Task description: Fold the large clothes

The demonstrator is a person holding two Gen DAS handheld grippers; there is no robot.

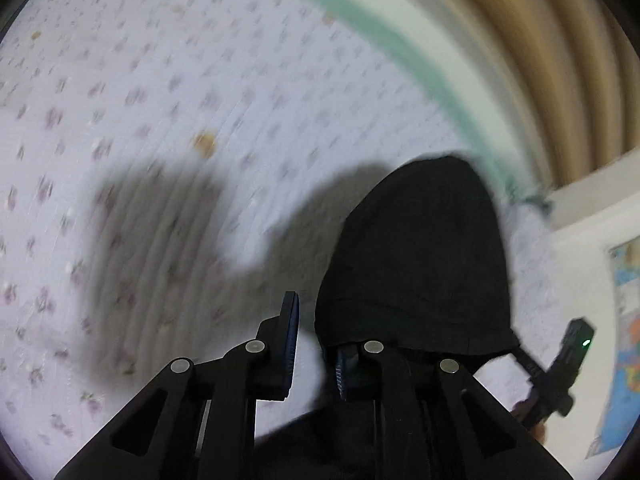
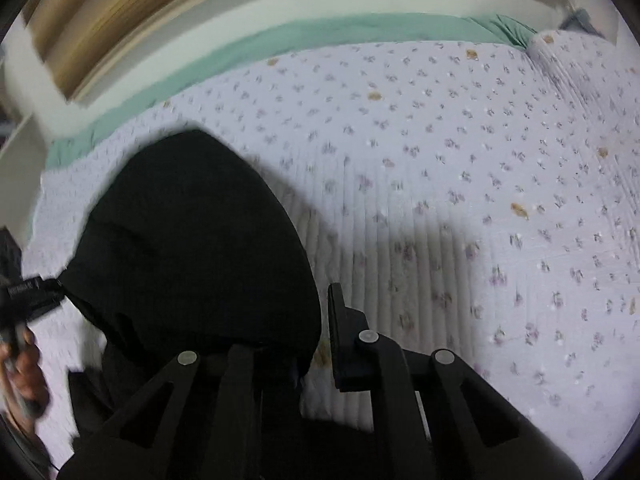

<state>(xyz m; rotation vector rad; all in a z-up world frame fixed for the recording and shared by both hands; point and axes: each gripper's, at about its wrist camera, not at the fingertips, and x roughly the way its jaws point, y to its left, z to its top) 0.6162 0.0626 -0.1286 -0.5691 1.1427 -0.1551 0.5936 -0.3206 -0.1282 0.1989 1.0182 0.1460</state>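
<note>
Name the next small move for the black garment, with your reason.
Probably lower the black garment onto the floral bedspread. It seems lifted: it drapes over the left gripper and the right gripper, casting a shadow below. Whether either truly pinches it is unclear.

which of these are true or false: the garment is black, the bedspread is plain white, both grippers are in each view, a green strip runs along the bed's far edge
1. The garment is black. True.
2. The bedspread is plain white. False: it is pale with a small floral print.
3. Each wrist view shows the other gripper too. True: the right gripper shows at the edge of the left view, the left gripper at the edge of the right view.
4. A green strip runs along the bed's far edge. True.
5. The garment lies folded flat. False: it hangs bunched across the grippers.
</note>
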